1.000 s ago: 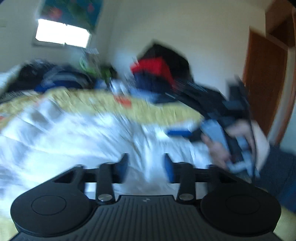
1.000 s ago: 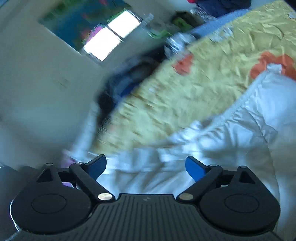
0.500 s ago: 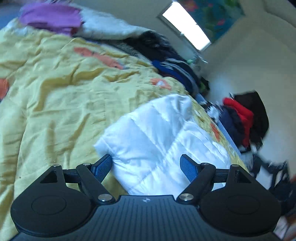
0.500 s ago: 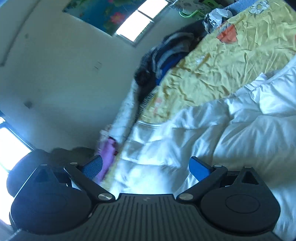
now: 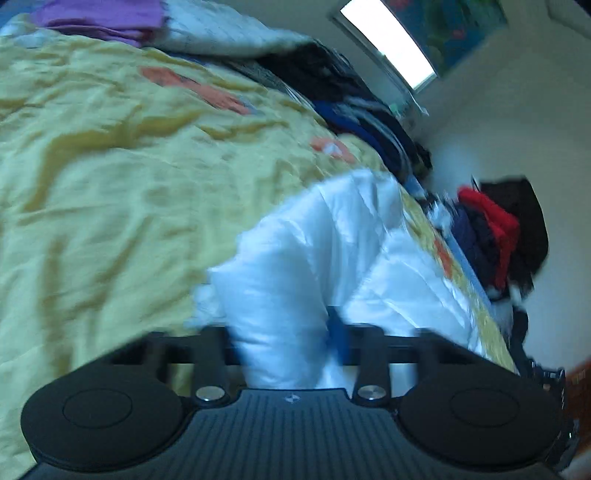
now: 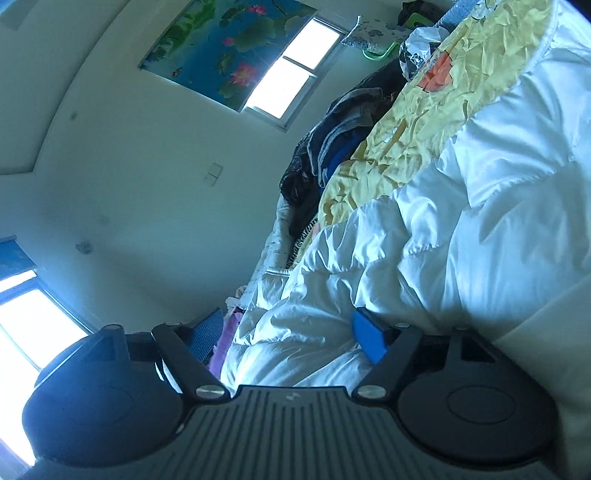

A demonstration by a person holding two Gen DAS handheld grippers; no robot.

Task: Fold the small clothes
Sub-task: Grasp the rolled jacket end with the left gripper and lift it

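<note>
A white quilted jacket point(image 5: 332, 251) lies spread on a yellow bedspread point(image 5: 110, 166). My left gripper point(image 5: 282, 339) is at the jacket's near end. Its jaws are closing, and a thick fold of the white cloth is squeezed between them. One blue pad point(image 5: 338, 339) shows, while the cloth hides the other. In the right wrist view the same jacket point(image 6: 480, 206) fills the right side over the bedspread point(image 6: 424, 122). My right gripper point(image 6: 288, 338) straddles a bunched edge of it, jaws wide and closing. The right pad point(image 6: 369, 339) touches the cloth and the left pad point(image 6: 207, 332) stands off it.
A folded purple cloth point(image 5: 99, 14) and a pale quilt lie at the bed's far corner. Dark and blue clothes point(image 5: 351, 96) are piled along the wall side under a window point(image 6: 291, 85). A red and dark heap point(image 5: 495, 229) sits past the jacket.
The left gripper rolled, swung to the jacket's edge and closed from wide open onto the white fold. The right gripper sank closer to the jacket and its jaws narrowed slightly.
</note>
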